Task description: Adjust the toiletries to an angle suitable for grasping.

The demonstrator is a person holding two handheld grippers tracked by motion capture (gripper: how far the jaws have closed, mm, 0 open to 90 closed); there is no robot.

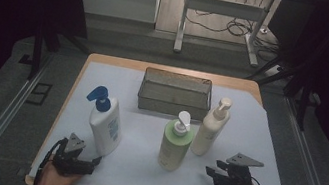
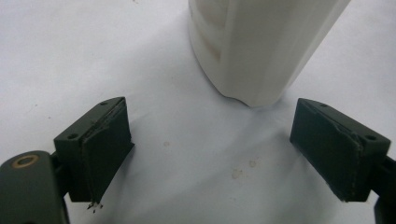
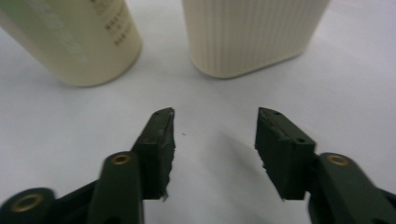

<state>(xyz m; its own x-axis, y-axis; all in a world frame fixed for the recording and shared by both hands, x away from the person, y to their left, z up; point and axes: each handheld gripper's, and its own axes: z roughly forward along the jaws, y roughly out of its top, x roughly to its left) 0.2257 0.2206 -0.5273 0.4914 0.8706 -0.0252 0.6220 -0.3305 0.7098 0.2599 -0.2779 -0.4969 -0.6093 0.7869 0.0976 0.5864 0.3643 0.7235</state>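
From above, I have my left tongs (image 1: 96, 160) at the table's (image 1: 148, 176) near edge beside the white pump bottle with the blue cap (image 1: 104, 124), my right tongs (image 1: 210, 172) near the green (image 1: 175, 144) and cream pump bottles (image 1: 210, 128), before the wire basket (image 1: 175, 93). Left gripper view: jaws wide, empty, lined up on that white bottle's base (image 2: 261, 46) for a grab, I judge. Right gripper view: jaws half apart, empty, short of the ribbed cream bottle (image 3: 250, 35).

Left claw (image 1: 96, 160) wide; right claw (image 1: 210, 172) half-parted.
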